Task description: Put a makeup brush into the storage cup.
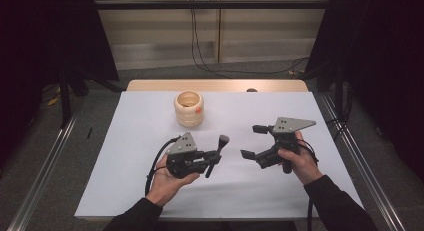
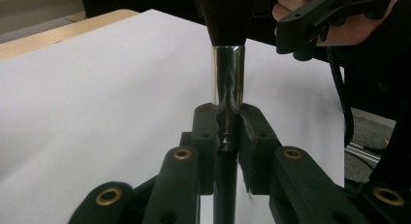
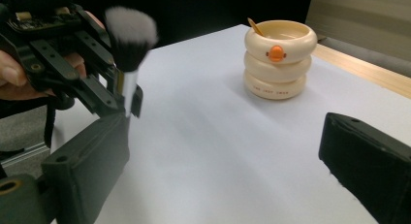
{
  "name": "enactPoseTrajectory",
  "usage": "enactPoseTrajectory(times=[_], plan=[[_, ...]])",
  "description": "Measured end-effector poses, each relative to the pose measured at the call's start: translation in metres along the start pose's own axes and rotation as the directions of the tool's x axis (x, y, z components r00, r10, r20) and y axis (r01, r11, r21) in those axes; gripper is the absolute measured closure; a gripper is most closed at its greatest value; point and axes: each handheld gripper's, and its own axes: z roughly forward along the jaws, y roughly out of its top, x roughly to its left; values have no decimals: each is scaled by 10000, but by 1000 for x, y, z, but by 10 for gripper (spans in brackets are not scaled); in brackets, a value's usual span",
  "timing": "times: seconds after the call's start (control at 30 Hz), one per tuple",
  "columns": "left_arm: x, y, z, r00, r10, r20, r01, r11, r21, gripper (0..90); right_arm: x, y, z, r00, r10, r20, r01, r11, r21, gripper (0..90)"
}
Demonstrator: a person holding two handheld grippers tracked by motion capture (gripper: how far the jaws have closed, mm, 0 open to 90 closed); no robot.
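High view: left gripper (image 1: 212, 158) at lower middle, clamped tight on brush (image 1: 218, 152); right gripper (image 1: 252, 141) gaping wide, holding nothing. Left gripper view: brush (image 2: 228, 83) upright, top middle. Right gripper view: cup (image 3: 280, 58) upper right. Best carried slowly, kept straight.

A wooden table (image 1: 150, 85) carries a white sheet (image 1: 140, 156) that covers nearly all of its top, leaving a bare strip at the far edge. A cream ringed pot (image 1: 189, 109) stands on the sheet toward the far side.
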Motion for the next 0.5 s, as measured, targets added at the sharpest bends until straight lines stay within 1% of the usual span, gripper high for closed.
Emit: enactPoseTrajectory(times=[0.03, 0.07, 0.1, 0.13, 0.17, 0.2, 0.23, 0.27, 0.33, 0.37, 0.43, 0.47, 0.5], plan=[[1, 1, -2, 9999, -11, -148, 12, 10000, 33, 788, -1, -1, -2, 10000, 75, 47, -75, 10000, -47, 29], [2, 0, -3, 9999, -61, -88, 60, 9999, -85, 788, -2, -2, -3, 9996, 215, 201, -215, 9998, 37, 32], [3, 1, -5, 9997, -68, -217, 68, 10000, -19, 788, -3, -3, -5, 9992, 213, 332, -214, 9998, 34, 38], [4, 1, -6, 9996, -151, -251, 148, 9998, -127, 788, -3, -3, -6, 9989, 238, 400, -238, 9997, -3, 35], [5, 1, -7, 9996, -126, -258, 123, 9998, -128, 788, -4, -5, -9, 9987, 369, 349, -365, 9992, -133, 28], [5, 1, -8, 9991, -146, -403, 142, 9999, -92, 788, -4, -5, -9, 9984, 392, 406, -385, 9991, -166, 22], [6, 1, -10, 9989, -211, -427, 202, 9996, -217, 788, -4, -6, -11, 9977, 338, 584, -328, 9993, -176, 25], [6, 1, -11, 9985, -200, -510, 189, 9996, -207, 788, -4, -8, -12, 9959, 432, 799, -415, 9989, -225, 31], [5, 1, -13, 9981, -130, -601, 114, 9996, -274, 788, -3, -10, -14, 9949, 439, 908, -421, 9989, -212, 14], [6, 1, -14, 9985, -117, -539, 100, 9995, -306, 787, -2, -13, -17, 9949, 348, 950, -329, 9992, -215, 15], [7, 1, -17, 9974, -218, -692, 195, 9992, -344, 788, 0, -17, -21, 9931, 299, 1137, -276, 9994, -221, 13], [8, 1, -17, 9976, -266, -636, 239, 9988, -423, 788, 0, -21, -24, 9911, 322, 1295, -284, 9991, -314, 12], [9, 1, -19, 9966, -283, -774, 253, 9989, -392, 788, 0, -23, -26, 9892, 390, 1415, -347, 9989, -325, 12]])
